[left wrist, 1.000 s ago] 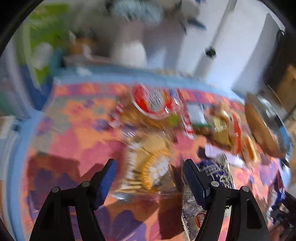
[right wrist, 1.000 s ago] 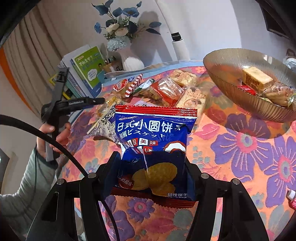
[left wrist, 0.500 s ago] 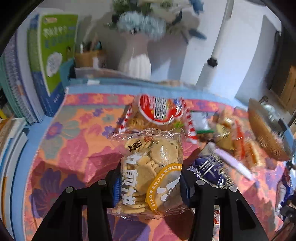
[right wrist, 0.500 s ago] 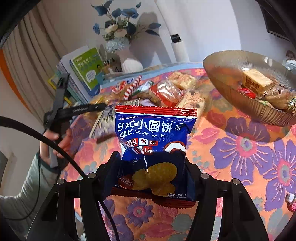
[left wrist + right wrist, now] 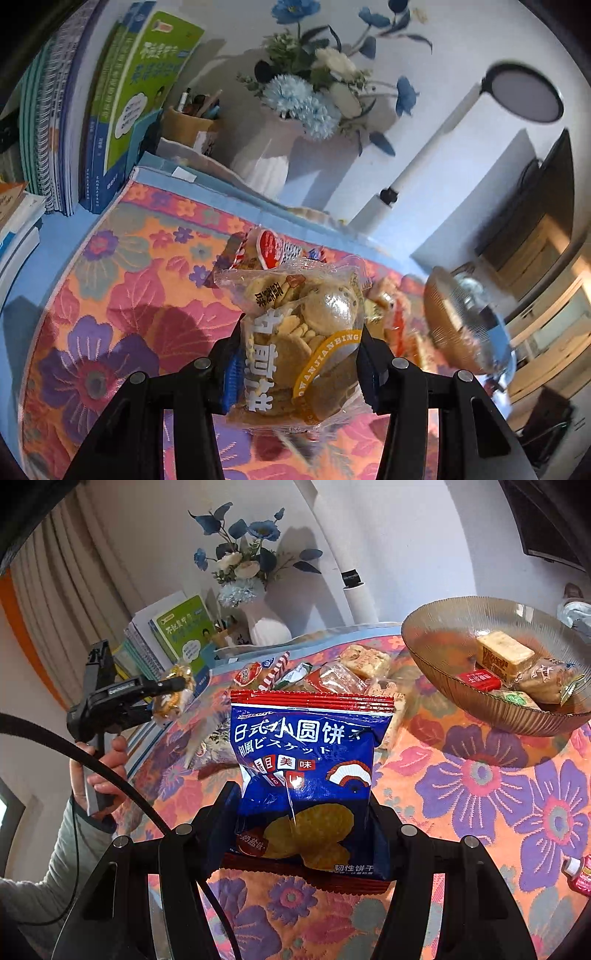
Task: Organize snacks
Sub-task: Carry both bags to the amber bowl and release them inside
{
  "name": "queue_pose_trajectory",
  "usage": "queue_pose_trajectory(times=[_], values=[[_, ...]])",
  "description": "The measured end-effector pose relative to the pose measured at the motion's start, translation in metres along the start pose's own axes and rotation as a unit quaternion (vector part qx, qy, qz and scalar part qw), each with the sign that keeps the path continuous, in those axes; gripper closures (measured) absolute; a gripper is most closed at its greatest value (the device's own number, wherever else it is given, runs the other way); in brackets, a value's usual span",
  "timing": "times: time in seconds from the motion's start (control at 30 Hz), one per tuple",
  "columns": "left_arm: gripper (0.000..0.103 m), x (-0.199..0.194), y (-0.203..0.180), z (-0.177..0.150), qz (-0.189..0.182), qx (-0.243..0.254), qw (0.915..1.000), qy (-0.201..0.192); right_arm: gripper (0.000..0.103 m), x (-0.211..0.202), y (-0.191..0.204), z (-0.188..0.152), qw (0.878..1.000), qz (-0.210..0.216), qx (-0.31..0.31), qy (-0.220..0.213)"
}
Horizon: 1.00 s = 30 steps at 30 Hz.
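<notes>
My left claw (image 5: 299, 363) grips a clear cookie bag (image 5: 301, 339); my right claw (image 5: 301, 827) clamps a blue biscuit packet (image 5: 308, 775), seemingly above the floral tablecloth (image 5: 509, 797).

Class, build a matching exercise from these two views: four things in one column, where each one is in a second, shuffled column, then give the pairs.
1. blue biscuit packet
2. clear cookie bag
3. red flat packet
4. white vase

A. inside the glass bowl
B. in the left gripper
C. beside the books
D. in the right gripper

Pairs: 1-D, 2-B, 3-A, 4-C
</notes>
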<state>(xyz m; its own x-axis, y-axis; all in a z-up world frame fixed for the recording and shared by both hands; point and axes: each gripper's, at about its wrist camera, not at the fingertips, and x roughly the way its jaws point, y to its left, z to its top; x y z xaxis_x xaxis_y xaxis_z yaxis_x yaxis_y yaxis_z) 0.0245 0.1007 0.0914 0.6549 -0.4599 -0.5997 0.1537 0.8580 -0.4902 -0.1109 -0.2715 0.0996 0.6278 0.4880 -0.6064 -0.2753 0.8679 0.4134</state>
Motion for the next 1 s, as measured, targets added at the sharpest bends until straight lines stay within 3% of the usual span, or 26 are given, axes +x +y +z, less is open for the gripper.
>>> queue_pose_trajectory(times=[0.13, 0.27, 0.43, 0.63, 0.8, 0.83, 0.9, 1.0], values=[[0.055, -0.008, -0.012, 0.003, 0.041, 0.022, 0.9989, -0.008, 0.042, -0.001, 0.0, 0.001, 1.0, -0.002, 0.002, -0.003], [0.055, -0.013, -0.047, 0.009, 0.015, 0.047, 0.9987, -0.013, 0.042, -0.021, -0.004, 0.008, 0.999, -0.012, 0.005, -0.033], [0.055, -0.001, -0.14, 0.019, -0.035, 0.119, 0.9922, -0.014, 0.042, -0.062, -0.021, 0.037, 0.995, -0.058, 0.007, -0.084], [0.055, 0.062, -0.253, 0.011, -0.094, 0.171, 0.9803, 0.028, 0.042, -0.096, -0.071, 0.08, 0.978, -0.136, 0.068, -0.142], [0.055, 0.115, -0.312, -0.004, -0.112, 0.205, 0.9711, 0.05, 0.039, -0.091, -0.116, 0.099, 0.967, -0.169, 0.124, -0.143], [0.051, 0.123, -0.321, -0.006, -0.11, 0.217, 0.9687, 0.047, 0.036, -0.089, -0.122, 0.1, 0.966, -0.172, 0.129, -0.141], [0.028, 0.136, -0.332, -0.009, -0.098, 0.238, 0.965, 0.049, 0.024, -0.084, -0.132, 0.102, 0.964, -0.184, 0.133, -0.137], [0.024, 0.14, -0.332, -0.014, -0.077, 0.254, 0.9633, 0.037, 0.023, -0.083, -0.14, 0.099, 0.962, -0.196, 0.133, -0.138]])
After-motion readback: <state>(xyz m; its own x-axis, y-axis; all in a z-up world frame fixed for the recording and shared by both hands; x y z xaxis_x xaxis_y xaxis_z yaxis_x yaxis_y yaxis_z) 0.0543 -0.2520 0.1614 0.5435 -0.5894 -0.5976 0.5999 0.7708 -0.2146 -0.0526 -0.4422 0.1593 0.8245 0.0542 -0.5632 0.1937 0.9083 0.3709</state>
